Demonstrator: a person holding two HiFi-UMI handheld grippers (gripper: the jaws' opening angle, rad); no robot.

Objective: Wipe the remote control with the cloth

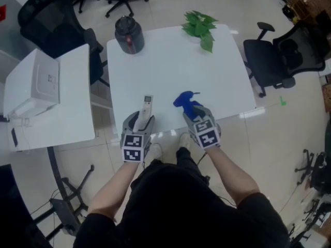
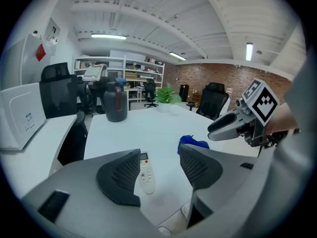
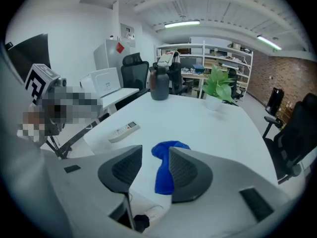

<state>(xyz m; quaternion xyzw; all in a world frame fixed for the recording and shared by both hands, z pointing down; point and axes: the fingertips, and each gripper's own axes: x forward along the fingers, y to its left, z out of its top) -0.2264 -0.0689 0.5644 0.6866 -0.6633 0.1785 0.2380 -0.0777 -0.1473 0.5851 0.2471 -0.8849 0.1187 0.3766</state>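
Note:
The white remote control [image 1: 147, 106] lies flat on the white table [image 1: 170, 66] near its front edge. My left gripper [image 1: 140, 122] hovers just behind it, open and holding nothing; in the left gripper view the remote [image 2: 146, 172] shows on the tabletop in the gap between the jaws of the left gripper [image 2: 159, 157]. The blue cloth [image 1: 185, 101] lies bunched to the right of the remote. My right gripper [image 1: 195, 112] is over its near end. In the right gripper view the cloth [image 3: 166, 167] rests against the right-hand pad, and the open right gripper [image 3: 154, 155] leaves a gap to the other pad.
A dark jug [image 1: 129, 34] stands at the table's far left corner and a potted plant [image 1: 200, 25] at the far right. A white side desk [image 1: 72, 112] with a white box [image 1: 33, 84] is on the left. Black office chairs [image 1: 279, 56] stand around.

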